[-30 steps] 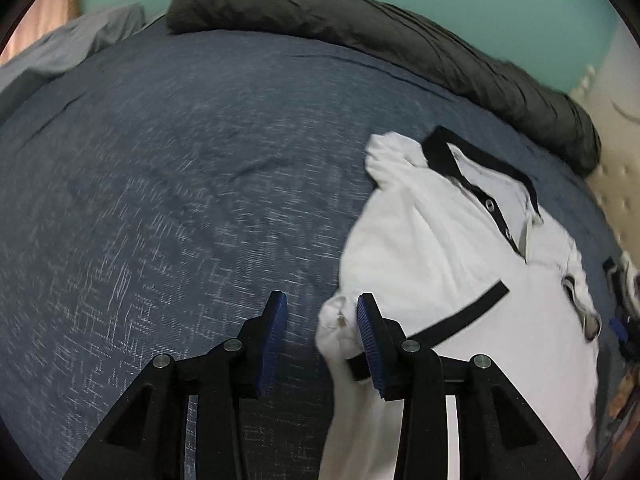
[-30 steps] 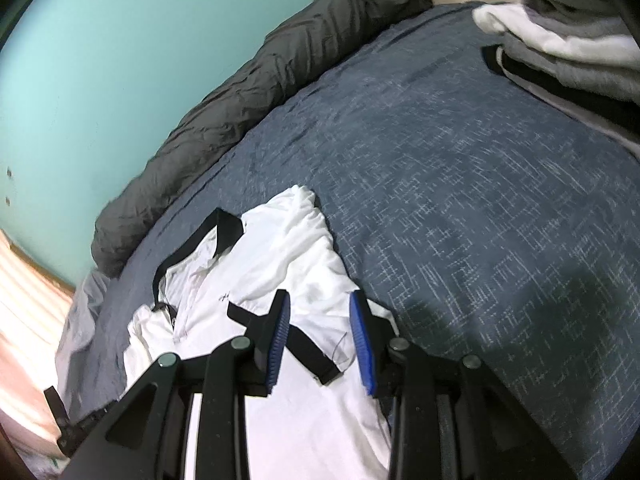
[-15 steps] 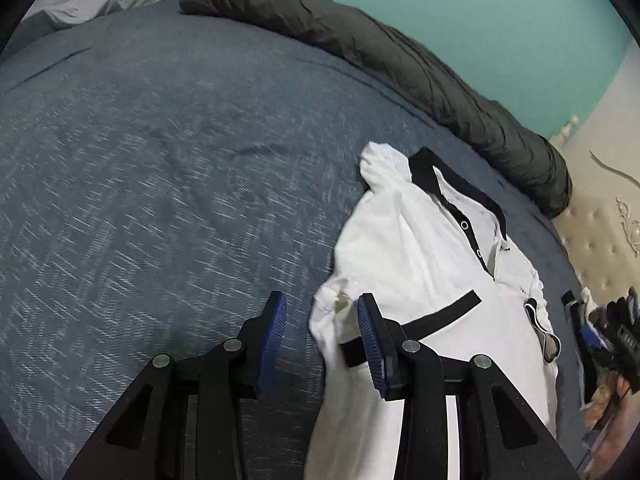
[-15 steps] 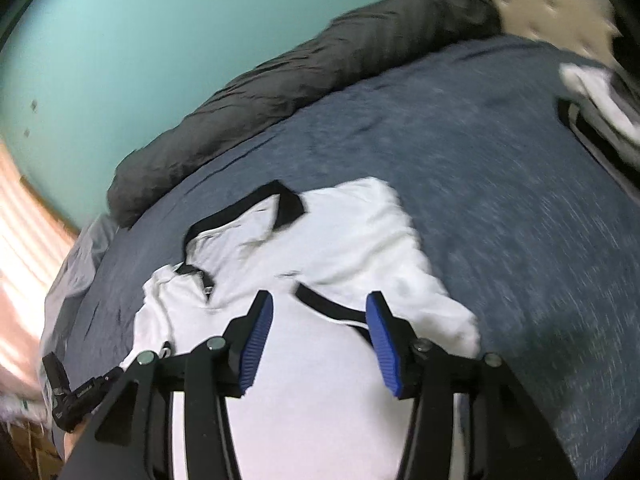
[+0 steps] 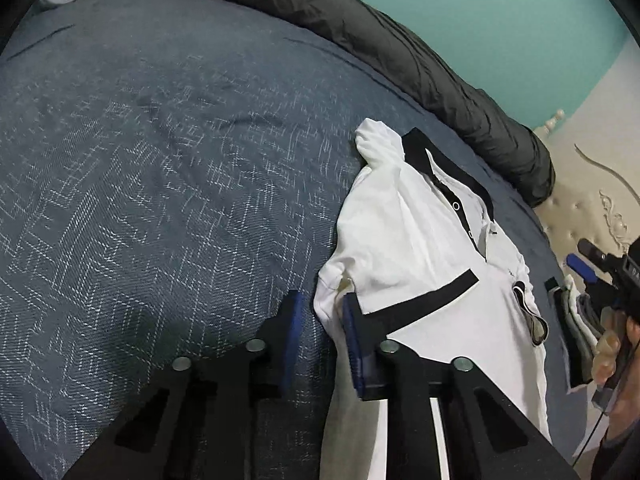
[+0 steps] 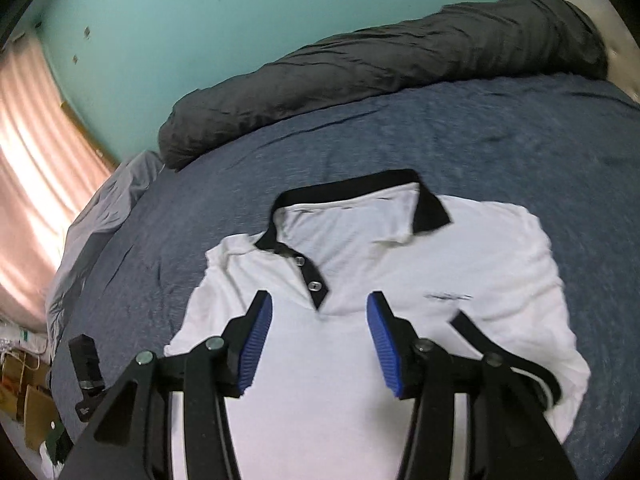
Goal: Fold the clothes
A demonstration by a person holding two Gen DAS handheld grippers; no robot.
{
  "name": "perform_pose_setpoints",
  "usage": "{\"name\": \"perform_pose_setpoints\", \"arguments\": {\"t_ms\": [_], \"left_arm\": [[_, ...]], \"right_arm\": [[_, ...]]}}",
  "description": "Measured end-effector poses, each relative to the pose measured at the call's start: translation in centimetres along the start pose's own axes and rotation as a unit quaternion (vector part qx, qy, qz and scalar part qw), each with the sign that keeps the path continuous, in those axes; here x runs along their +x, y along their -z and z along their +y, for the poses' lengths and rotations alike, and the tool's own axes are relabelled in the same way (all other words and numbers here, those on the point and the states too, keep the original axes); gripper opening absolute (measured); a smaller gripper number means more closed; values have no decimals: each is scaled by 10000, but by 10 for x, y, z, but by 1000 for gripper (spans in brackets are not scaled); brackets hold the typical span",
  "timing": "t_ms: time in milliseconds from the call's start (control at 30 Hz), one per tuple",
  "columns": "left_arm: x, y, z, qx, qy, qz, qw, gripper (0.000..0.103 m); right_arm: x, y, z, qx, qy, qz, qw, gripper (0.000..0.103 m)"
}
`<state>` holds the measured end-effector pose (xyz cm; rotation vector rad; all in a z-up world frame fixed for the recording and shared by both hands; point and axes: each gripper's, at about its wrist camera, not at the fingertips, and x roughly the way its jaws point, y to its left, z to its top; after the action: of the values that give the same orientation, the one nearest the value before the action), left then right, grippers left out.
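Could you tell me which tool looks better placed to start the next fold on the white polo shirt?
Probably the left tool: open, it straddles the white polo shirt at the sleeve edge. The right tool, also open, hovers over the chest, with no edge between its fingers.

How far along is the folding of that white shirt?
Early on. The white polo shirt lies face up on the blue bedspread, both sleeves already tucked onto its front. The left gripper sits open at one side edge; the right gripper hovers open over the chest. The body folds remain.
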<state>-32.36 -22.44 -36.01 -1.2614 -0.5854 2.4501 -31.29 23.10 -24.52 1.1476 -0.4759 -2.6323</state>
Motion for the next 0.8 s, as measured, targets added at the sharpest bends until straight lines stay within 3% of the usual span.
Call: {"name": "perform_pose_setpoints", "arguments": {"t_ms": [100, 267, 533, 800], "left_arm": [[1, 1, 3, -126, 176, -8, 9998, 14], [-1, 1, 3, -78, 126, -40, 9999, 3], [-5, 2, 5, -81, 218, -66, 9997, 2], [-18, -4, 13, -169, 53, -338, 9993, 1]], "right_arm": [[11, -3, 16, -94, -34, 92, 9999, 50], [28, -3, 33, -206, -73, 291, 9993, 50], [59, -7, 55, -329, -142, 643, 9973, 50], [97, -16, 80, -489, -238, 921, 9943, 50]]}}
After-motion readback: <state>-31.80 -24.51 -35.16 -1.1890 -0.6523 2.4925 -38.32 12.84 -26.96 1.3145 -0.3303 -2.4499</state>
